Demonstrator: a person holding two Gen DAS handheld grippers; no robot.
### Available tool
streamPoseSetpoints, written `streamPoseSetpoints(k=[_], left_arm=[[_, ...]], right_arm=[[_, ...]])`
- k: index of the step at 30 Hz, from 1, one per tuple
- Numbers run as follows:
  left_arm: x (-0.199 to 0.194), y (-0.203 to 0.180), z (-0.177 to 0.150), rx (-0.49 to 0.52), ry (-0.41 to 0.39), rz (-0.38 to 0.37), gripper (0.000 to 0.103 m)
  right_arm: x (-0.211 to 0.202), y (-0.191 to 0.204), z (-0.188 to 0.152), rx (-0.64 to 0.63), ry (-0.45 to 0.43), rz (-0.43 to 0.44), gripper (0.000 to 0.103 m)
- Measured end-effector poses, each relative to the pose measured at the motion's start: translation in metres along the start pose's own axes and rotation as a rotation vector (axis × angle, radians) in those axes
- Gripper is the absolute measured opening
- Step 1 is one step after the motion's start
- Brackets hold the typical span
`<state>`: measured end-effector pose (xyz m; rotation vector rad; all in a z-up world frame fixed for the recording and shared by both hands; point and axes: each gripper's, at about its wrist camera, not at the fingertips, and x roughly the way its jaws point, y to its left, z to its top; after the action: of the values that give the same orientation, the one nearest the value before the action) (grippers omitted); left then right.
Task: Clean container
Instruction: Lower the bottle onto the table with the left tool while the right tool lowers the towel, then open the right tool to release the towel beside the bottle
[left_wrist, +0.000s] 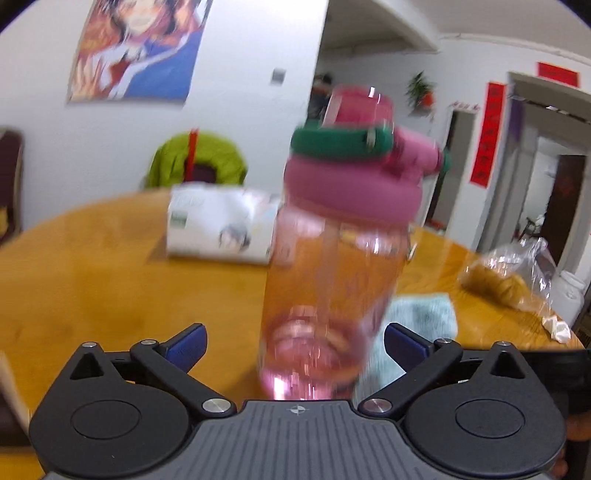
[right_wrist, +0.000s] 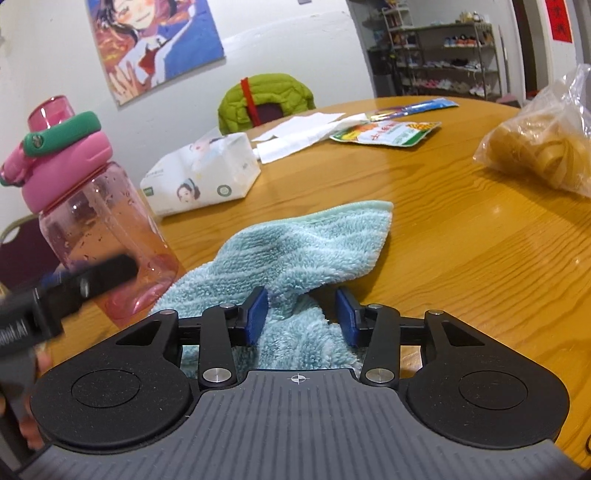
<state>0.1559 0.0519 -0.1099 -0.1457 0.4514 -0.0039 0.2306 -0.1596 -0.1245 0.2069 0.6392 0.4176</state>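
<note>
Cloth lay between the right gripper's parted jaws, unclamped. Left gripper, also apart, flanked the bottle standing on the table, blurred, perhaps touching. Both grasps seemed pending: each needs closing before wiping.

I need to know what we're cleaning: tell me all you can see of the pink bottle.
The see-through pink plastic bottle stands on the round wooden table, leaning in both fisheye views. A thick pink screw lid with a green ring handle and a clear pink spout cap closes it. Dark specks and droplets dot its wall. The open left gripper brackets its base, contact unclear. The light blue fluffy cloth lies beside it, between the right gripper fingers.
</note>
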Motion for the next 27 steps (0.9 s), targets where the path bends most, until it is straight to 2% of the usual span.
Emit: streamPoseSetpoints(k=[5, 8, 19, 27], left_arm=[[0.001, -0.016, -0.014, 0.076, 0.107, 0.056, 0.102], [0.003, -0.018, -0.018, 0.096, 0.140, 0.090, 0.102], [0.007, -0.005, -0.027, 0.043, 0.190, 0.063, 0.102], [0.005, -0.010, -0.025, 0.051, 0.197, 0.070, 0.103]], right_arm=[[0.005, 0.000, 0.003, -0.012, -0.003, -0.010, 0.051], [0.004, 0.001, 0.003, -0.024, -0.006, -0.025, 0.060], [0.003, -0.002, 0.003, -0.006, -0.011, -0.016, 0.068], [0.004, 0.003, 0.002, -0.024, -0.008, -0.037, 0.072]])
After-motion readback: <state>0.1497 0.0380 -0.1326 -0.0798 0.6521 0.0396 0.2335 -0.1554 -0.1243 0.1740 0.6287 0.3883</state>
